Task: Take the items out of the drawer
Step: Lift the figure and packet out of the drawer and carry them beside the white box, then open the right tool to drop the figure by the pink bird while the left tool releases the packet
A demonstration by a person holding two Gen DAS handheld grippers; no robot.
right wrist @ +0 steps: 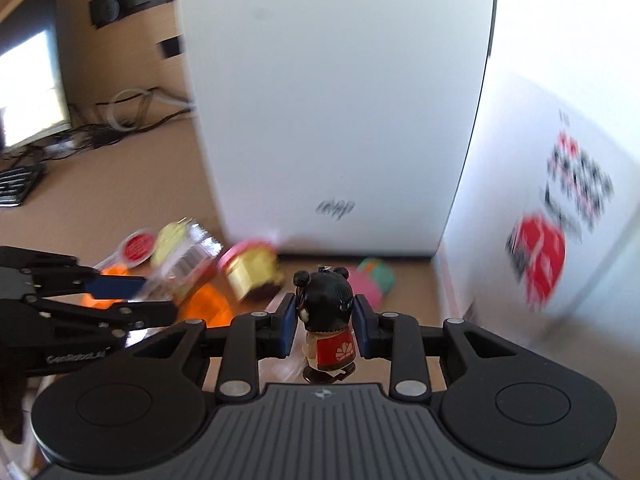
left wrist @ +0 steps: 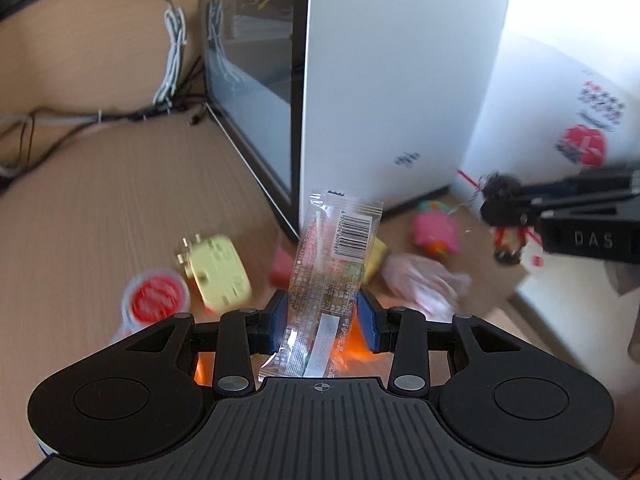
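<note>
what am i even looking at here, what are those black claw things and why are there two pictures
Each picture comes from a camera mounted on a hand-held two-finger gripper, looking forward along its fingers; a person carries one in each hand. In the left view, the left gripper is shut on a clear snack packet with a barcode. In the right view, the right gripper is shut on a small doll figure with black hair and red clothes. Below lies a wooden surface with loose items: a yellow plug, a red-lidded cup, a pink toy. A white box stands behind.
</note>
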